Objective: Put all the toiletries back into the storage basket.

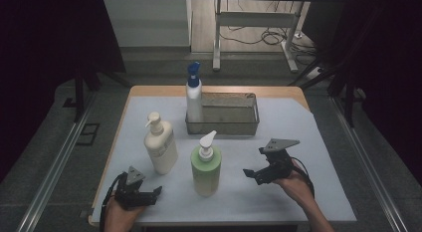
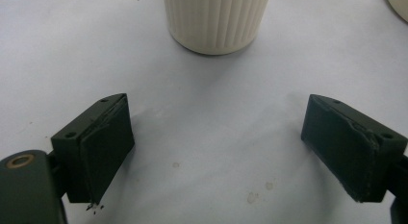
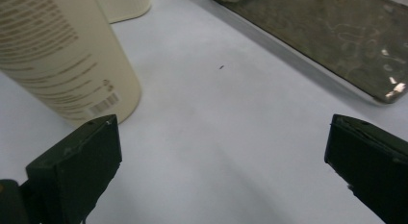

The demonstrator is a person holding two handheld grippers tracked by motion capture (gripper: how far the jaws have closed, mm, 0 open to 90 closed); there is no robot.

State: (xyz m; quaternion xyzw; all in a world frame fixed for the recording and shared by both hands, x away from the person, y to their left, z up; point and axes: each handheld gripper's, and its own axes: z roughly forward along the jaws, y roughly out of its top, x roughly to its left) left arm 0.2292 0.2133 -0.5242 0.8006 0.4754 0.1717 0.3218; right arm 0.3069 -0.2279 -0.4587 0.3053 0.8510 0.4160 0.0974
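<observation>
Three bottles stand on a pale mat. The cream pump bottle (image 1: 160, 145) is at the left, and its ribbed base (image 2: 216, 22) lies straight ahead of my left gripper (image 2: 219, 147). A green pump bottle (image 1: 206, 167) stands in the middle, close to the left jaw of my right gripper (image 3: 221, 171) as a labelled side (image 3: 62, 60). A white bottle with a blue spray cap (image 1: 193, 95) stands at the left end of the metal tray (image 1: 249, 123). My left gripper (image 1: 155, 194) and right gripper (image 1: 253, 162) are both open and hold nothing.
The tray's wall (image 3: 312, 36) lies ahead and to the right of my right gripper. The mat (image 1: 293, 142) covers a wooden table with bare mat right of the tray and along the front. Beyond the table are a floor, cables and a desk frame (image 1: 254, 23).
</observation>
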